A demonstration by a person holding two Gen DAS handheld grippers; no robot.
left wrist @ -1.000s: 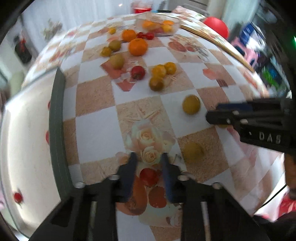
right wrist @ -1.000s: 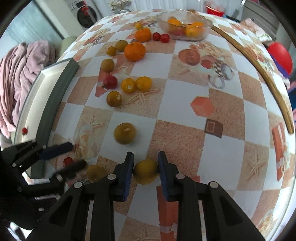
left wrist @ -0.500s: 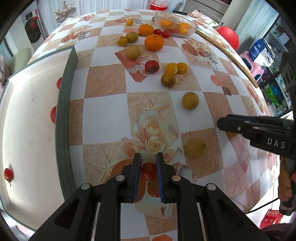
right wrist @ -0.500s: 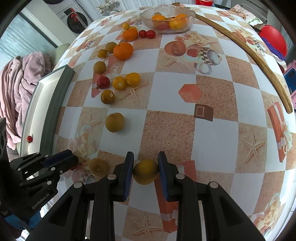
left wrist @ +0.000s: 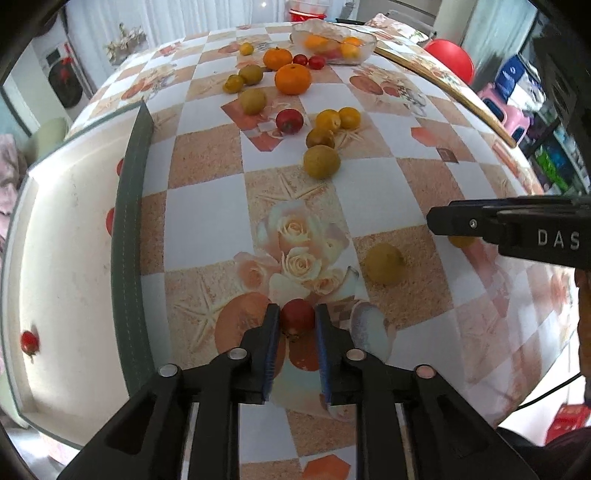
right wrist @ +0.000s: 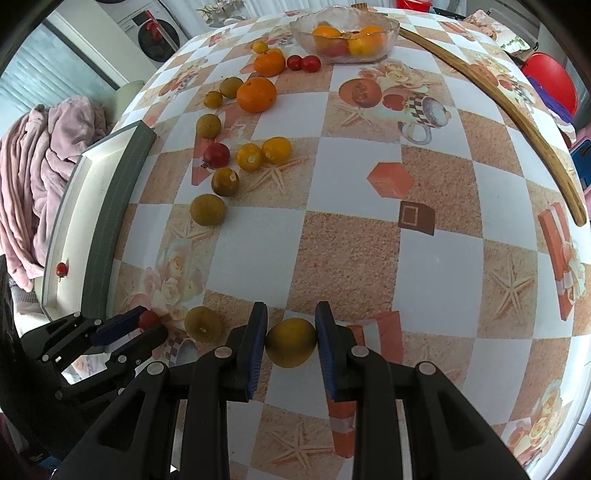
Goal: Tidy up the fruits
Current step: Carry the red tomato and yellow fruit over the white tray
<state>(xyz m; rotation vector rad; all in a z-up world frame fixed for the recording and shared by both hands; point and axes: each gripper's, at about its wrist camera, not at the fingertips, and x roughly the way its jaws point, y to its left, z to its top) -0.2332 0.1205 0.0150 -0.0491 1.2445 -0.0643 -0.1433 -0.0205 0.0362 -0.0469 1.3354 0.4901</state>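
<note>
My left gripper (left wrist: 296,320) is shut on a small red fruit (left wrist: 297,316) just above the tablecloth; it also shows in the right wrist view (right wrist: 149,319). My right gripper (right wrist: 290,339) is shut on a yellow-orange fruit (right wrist: 291,342), held low over the table. Several loose fruits lie up the table: a yellow-green one (left wrist: 384,264) near my left gripper, an olive one (left wrist: 321,161), a red one (left wrist: 289,121), oranges (left wrist: 292,78). A glass bowl (right wrist: 389,27) with fruit stands at the far end.
A white tray with a grey rim (left wrist: 127,229) lies at the table's left edge, holding a small red fruit (left wrist: 29,341). A pink blanket (right wrist: 33,177) is beyond it. A wooden stick (right wrist: 517,122) lies along the table's right side.
My left gripper closed on the small red fruit and lifted slightly. The right gripper keeps its hold on the yellow-orange fruit and has risen a little.
</note>
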